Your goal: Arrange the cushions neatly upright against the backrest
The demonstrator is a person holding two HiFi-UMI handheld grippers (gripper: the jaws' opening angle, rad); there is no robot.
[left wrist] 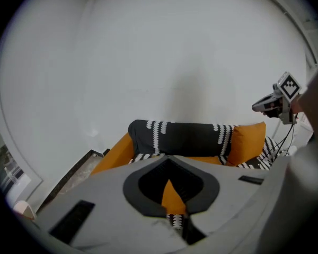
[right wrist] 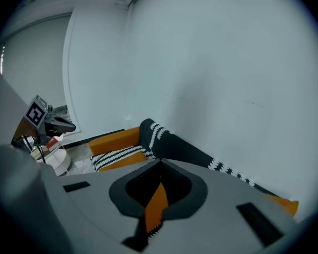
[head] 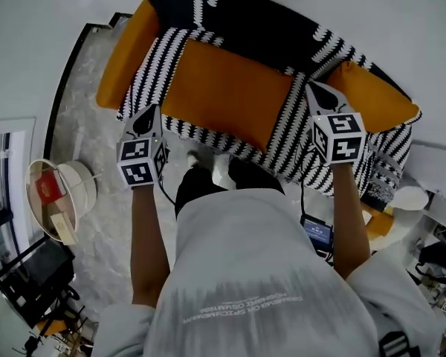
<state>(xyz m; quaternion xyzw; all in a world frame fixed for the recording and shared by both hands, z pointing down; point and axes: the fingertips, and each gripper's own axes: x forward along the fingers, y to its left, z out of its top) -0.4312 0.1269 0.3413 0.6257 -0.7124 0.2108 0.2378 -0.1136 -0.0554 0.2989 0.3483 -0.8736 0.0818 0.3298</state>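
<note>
I hold a large orange cushion [head: 227, 91] with a black-and-white zigzag border in front of the sofa. My left gripper [head: 143, 123] is shut on its left border and my right gripper [head: 322, 97] is shut on its right border. Orange fabric with zigzag trim [left wrist: 174, 199] shows pinched between the jaws in the left gripper view, and the same fabric [right wrist: 156, 204] in the right gripper view. Behind the cushion is the sofa's black backrest [head: 271, 30] with white zigzag stripes, between an orange left arm [head: 126, 50] and an orange right end [head: 379, 95]. The seat is hidden by the cushion.
A white wall stands right behind the sofa. A round white side table [head: 59, 192] with a red item stands on the marble floor at the left. More zigzag fabric [head: 386, 173] and clutter lie at the right. My legs stand close to the sofa front.
</note>
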